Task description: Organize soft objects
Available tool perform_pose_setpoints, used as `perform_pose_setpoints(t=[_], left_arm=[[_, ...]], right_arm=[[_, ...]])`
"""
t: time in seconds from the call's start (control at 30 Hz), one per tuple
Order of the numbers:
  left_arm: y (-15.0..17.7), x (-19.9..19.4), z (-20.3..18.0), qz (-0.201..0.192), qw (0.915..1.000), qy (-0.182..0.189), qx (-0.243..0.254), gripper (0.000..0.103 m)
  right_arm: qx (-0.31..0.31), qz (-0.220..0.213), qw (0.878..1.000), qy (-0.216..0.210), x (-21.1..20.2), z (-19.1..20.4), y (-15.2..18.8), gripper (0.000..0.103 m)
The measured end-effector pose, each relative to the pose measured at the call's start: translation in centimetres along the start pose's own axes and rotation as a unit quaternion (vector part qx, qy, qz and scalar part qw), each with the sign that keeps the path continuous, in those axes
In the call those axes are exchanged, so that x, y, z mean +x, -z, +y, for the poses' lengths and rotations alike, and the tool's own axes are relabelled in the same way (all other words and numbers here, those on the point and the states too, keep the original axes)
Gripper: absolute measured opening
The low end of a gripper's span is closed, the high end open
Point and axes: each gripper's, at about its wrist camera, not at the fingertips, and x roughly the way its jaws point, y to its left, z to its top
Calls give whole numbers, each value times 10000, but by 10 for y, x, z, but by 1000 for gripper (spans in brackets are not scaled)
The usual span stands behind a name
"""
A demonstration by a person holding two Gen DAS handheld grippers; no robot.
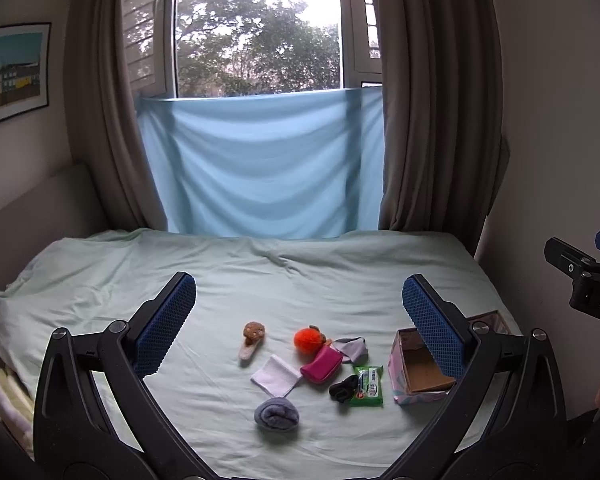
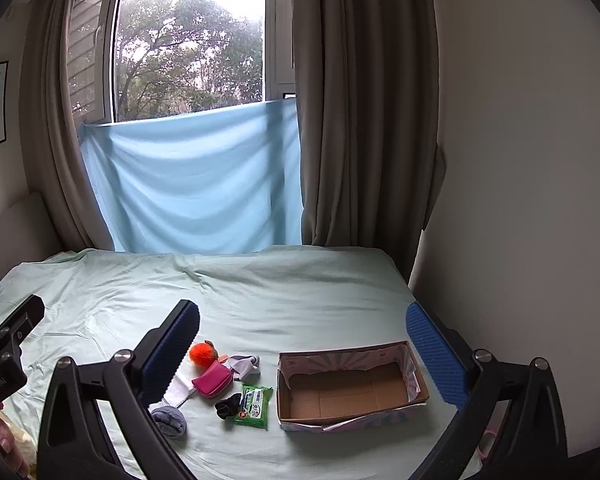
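Soft items lie scattered on a pale green bed sheet: a brown plush toy, an orange pom-pom, a pink pouch, a grey sock, a white cloth, a rolled blue-grey sock, a black sock and a green wipes pack. An empty cardboard box stands right of them. My left gripper hovers open above the items. My right gripper is open above the box, holding nothing.
Brown curtains and a light blue cloth hang across the window at the far end of the bed. A wall runs close along the right side. Folded linens sit at the lower left.
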Motion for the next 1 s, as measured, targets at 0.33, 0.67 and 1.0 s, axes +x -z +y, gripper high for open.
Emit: perform_pose_setpoints(t=[0.33, 0.67, 1.0], left_arm=[[0, 2, -1, -19, 10000, -76, 20, 103], [0, 3, -1, -24, 10000, -70, 2, 103], [-1, 2, -2, -40, 10000, -69, -38, 103]], right_arm=[[-11, -26, 10000, -23, 4, 2, 1, 103], [-36, -30, 10000, -54, 6, 4, 0, 103], [-67, -76, 9999, -89, 8, 6, 0, 103]])
